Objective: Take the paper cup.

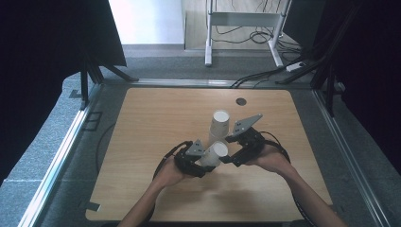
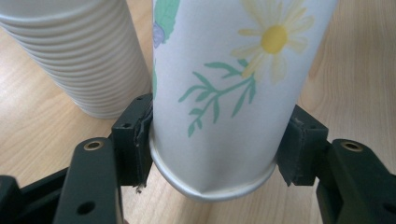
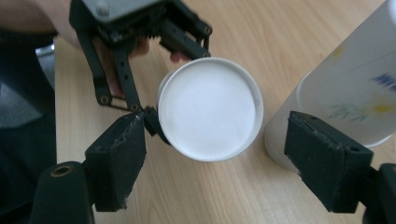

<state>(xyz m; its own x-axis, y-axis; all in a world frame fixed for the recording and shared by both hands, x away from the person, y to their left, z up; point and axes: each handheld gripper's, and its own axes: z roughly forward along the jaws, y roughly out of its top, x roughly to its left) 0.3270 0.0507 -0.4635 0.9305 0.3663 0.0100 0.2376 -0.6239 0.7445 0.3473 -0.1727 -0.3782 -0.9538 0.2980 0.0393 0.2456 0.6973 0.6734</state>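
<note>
My left gripper [image 1: 204, 163] is shut on a white paper cup [image 1: 215, 153] printed with a yellow flower and green leaves [image 2: 224, 84]. Its pads [image 2: 140, 140] press the cup's wall near the base, and the cup lies tilted with its mouth toward the right gripper. In the right gripper view the cup's round white mouth [image 3: 208, 107] faces the camera with the left gripper [image 3: 135, 51] behind it. My right gripper [image 3: 224, 163] is open, its pads [image 3: 119, 161] standing wide of the rim without touching. A stack of the same cups [image 1: 219, 124] stands upside down just behind.
The wooden table [image 1: 142, 142] has a small dark round mark [image 1: 241, 101] near its far edge. The cup stack [image 2: 84, 51] stands close to the held cup's left. Beyond the table lie floor cables [image 1: 255, 78] and a desk frame [image 1: 208, 42]; black curtains hang on both sides.
</note>
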